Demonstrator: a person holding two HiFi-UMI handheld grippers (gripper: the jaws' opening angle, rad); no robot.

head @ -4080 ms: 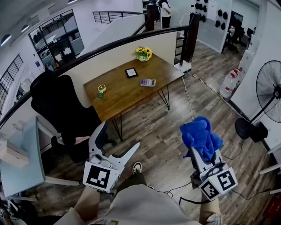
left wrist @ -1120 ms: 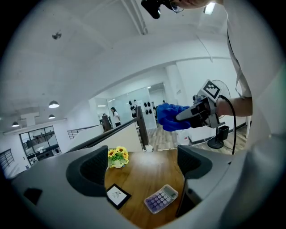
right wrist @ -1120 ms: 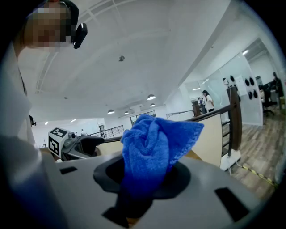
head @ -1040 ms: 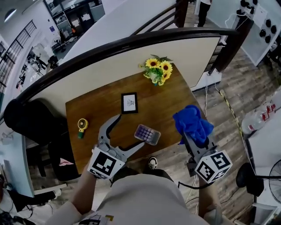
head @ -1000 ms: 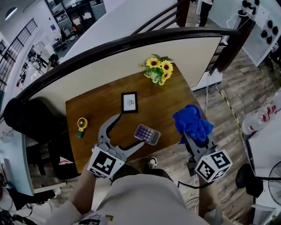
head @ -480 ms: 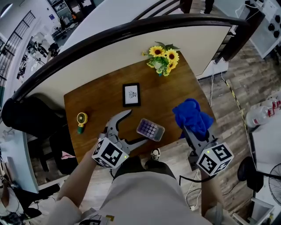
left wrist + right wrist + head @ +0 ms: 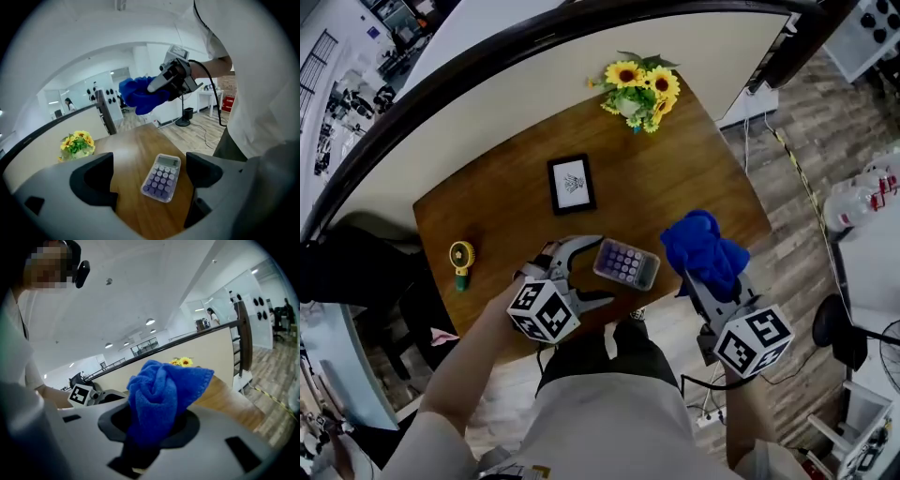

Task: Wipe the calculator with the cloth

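The calculator (image 7: 626, 264) is a small one, with purple keys and a grey display, in a clear case. It lies flat, keys up, just ahead of the left gripper (image 7: 598, 270), in line with the gap between its spread jaws and not touching them. The blue cloth (image 7: 705, 251) is bunched and pinched in the right gripper (image 7: 703, 281), and it sticks out past the jaws.

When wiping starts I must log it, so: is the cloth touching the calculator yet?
Apart. The left gripper view shows the blue cloth held aloft in the right gripper, clear above the calculator lying on the table.
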